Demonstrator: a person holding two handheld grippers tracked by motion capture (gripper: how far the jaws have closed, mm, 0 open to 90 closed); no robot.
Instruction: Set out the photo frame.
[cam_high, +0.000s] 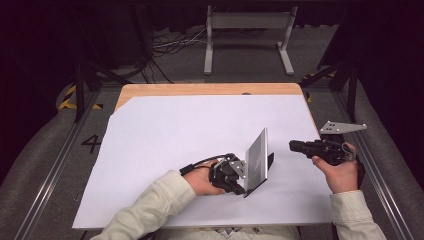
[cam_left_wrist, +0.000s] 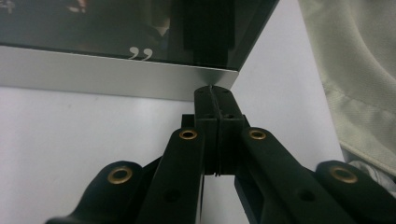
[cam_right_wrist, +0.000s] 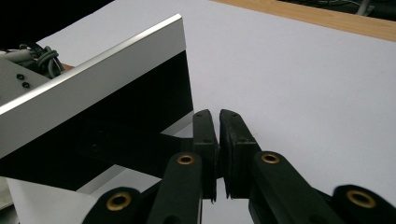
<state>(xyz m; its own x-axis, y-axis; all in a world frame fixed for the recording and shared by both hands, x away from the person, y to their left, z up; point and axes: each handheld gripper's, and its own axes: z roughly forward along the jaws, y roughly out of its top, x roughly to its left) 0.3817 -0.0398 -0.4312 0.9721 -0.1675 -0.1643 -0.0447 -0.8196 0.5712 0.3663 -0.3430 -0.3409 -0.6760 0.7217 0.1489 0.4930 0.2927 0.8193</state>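
The left gripper (cam_high: 239, 181) fingers pinch a photo frame (cam_high: 257, 161) near the bench's (cam_high: 150, 150) front edge; the right gripper (cam_high: 296, 146) fingers are closed, empty.

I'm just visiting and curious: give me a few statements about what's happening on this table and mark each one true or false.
1. The picture frame lies flat on the white sheet. False: it stands up on edge, tilted.
2. The left gripper is closed on the frame's edge. True.
3. The right gripper grips the frame too. False: it is apart from the frame, jaws shut on nothing.
4. The frame has a silver border around dark glass. True.
5. The table is bare metal. False: wood shows beyond the sheet.
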